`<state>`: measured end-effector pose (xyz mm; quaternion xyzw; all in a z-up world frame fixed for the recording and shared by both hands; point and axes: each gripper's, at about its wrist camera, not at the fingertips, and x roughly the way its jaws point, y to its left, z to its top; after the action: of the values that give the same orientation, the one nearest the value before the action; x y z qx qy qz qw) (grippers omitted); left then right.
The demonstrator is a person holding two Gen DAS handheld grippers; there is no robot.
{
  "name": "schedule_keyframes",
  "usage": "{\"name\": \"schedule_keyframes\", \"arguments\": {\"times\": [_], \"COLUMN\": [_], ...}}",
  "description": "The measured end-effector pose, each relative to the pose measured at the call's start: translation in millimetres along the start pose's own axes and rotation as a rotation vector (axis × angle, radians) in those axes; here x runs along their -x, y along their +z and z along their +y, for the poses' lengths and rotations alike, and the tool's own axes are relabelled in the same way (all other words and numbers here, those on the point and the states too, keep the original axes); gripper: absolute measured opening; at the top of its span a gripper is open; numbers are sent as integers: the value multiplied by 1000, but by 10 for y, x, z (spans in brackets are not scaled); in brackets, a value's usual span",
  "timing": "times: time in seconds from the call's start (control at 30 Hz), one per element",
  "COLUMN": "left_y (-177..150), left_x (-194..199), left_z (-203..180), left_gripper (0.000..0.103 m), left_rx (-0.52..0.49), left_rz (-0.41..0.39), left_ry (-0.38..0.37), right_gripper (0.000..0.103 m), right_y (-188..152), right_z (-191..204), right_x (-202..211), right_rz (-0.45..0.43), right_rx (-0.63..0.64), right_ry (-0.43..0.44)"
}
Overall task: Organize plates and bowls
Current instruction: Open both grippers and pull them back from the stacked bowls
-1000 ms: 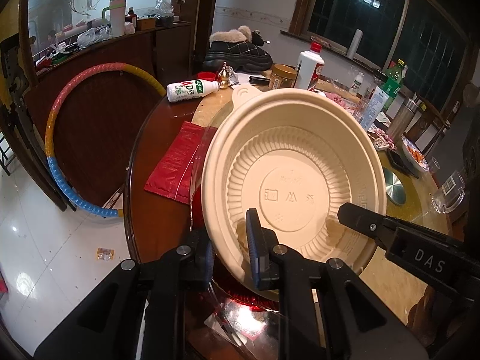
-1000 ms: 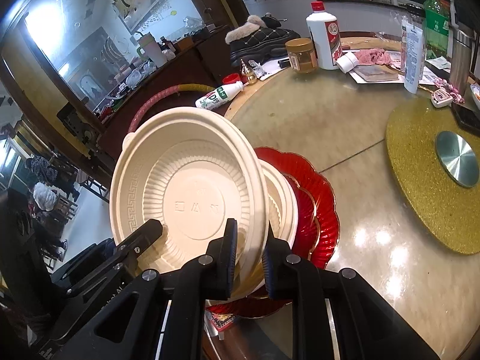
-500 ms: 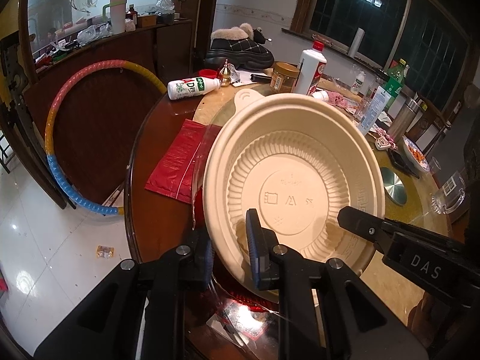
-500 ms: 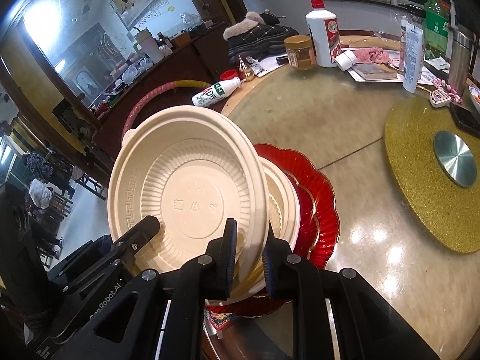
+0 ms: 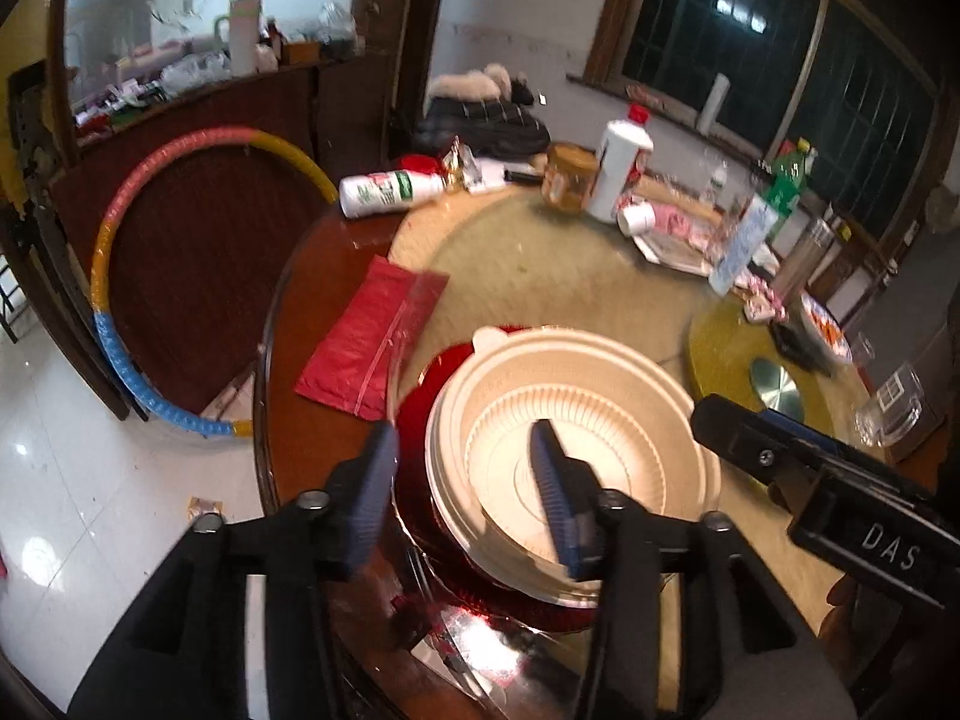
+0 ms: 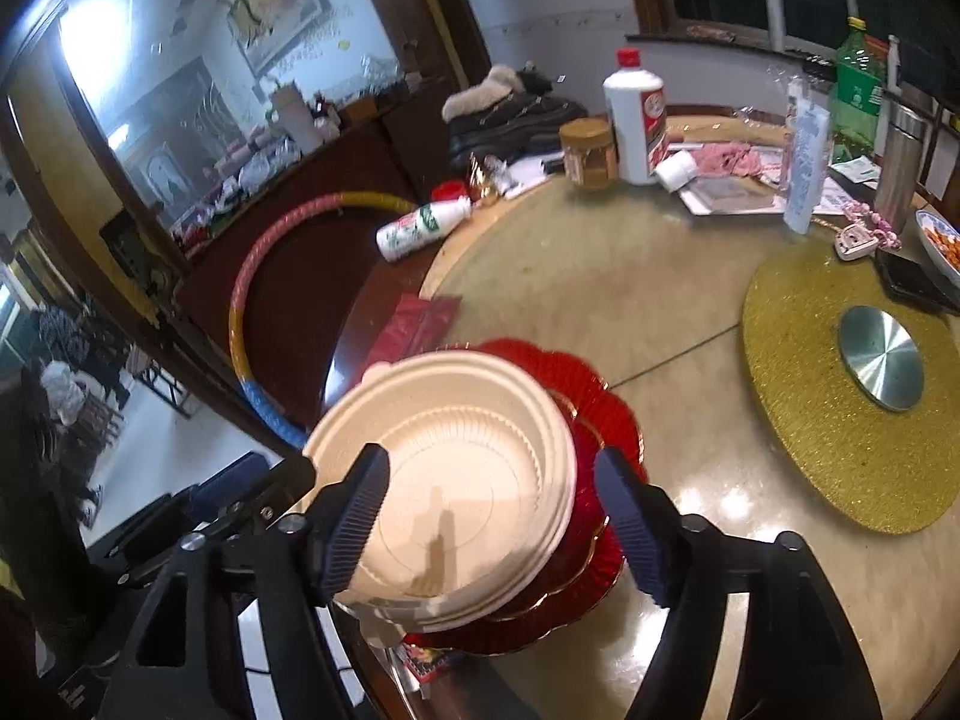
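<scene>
A cream disposable bowl [image 5: 600,444] lies flat, nested on other cream bowls that sit on red scalloped plates [image 5: 420,420] near the table's front edge. My left gripper [image 5: 465,498] is opening. The bowl's near-left rim stands between its fingers, and the pads are off it. In the right wrist view the same bowl [image 6: 456,480] rests on the red plates [image 6: 606,414]. My right gripper [image 6: 492,525] is opening too, with its fingers wide on either side of the bowl's near rim and not touching it. Each gripper's black body shows at the edge of the other's view.
A red zip bag [image 5: 372,336] lies left of the stack. Farther back are a fallen white bottle [image 5: 390,195], a jar [image 5: 570,177] and a white liquor bottle [image 5: 618,162]. A gold turntable mat [image 6: 852,396] sits to the right. A hula hoop [image 5: 120,276] leans beyond the table edge.
Both grippers went from shut on the tilted cream bowl's rim to open. The bowl dropped flat onto the stack of bowls and red plates.
</scene>
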<state>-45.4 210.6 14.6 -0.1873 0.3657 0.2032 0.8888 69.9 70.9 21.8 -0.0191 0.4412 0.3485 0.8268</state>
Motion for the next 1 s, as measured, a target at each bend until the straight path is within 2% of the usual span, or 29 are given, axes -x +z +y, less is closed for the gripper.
{"name": "schedule_keyframes", "arguments": {"times": [0.03,0.1,0.17,0.23,0.43,0.57,0.73,0.77,0.87,1.0], "left_y": [-21,-65,-151,-222,-478,-658,-707,-705,-701,-704], "left_x": [51,133,235,288,293,361,312,299,257,282], "left_z": [-18,-59,-125,-186,-282,-358,-426,-428,-414,-419], "left_gripper": [60,78,88,88,88,88,89,90,103,103], "left_rx": [-10,-35,-83,-119,-148,-178,-202,-202,-192,-201], "left_rz": [-22,-54,-97,-104,-14,-7,9,13,25,-8], "left_ry": [3,16,29,39,-2,18,50,47,31,47], "right_gripper": [80,89,95,100,100,101,101,101,101,101], "right_y": [-17,-57,-126,-218,-458,-585,-683,-697,-727,-746], "right_z": [-21,-56,-76,-97,-229,-335,-398,-392,-352,-292], "right_x": [47,150,251,340,545,668,707,712,714,704], "right_rz": [-16,-54,-88,-115,-147,-160,-143,-143,-140,-137], "right_rx": [-7,-6,25,70,124,149,169,172,186,210], "right_ry": [8,17,0,-31,-38,-58,-75,-75,-76,-74]}}
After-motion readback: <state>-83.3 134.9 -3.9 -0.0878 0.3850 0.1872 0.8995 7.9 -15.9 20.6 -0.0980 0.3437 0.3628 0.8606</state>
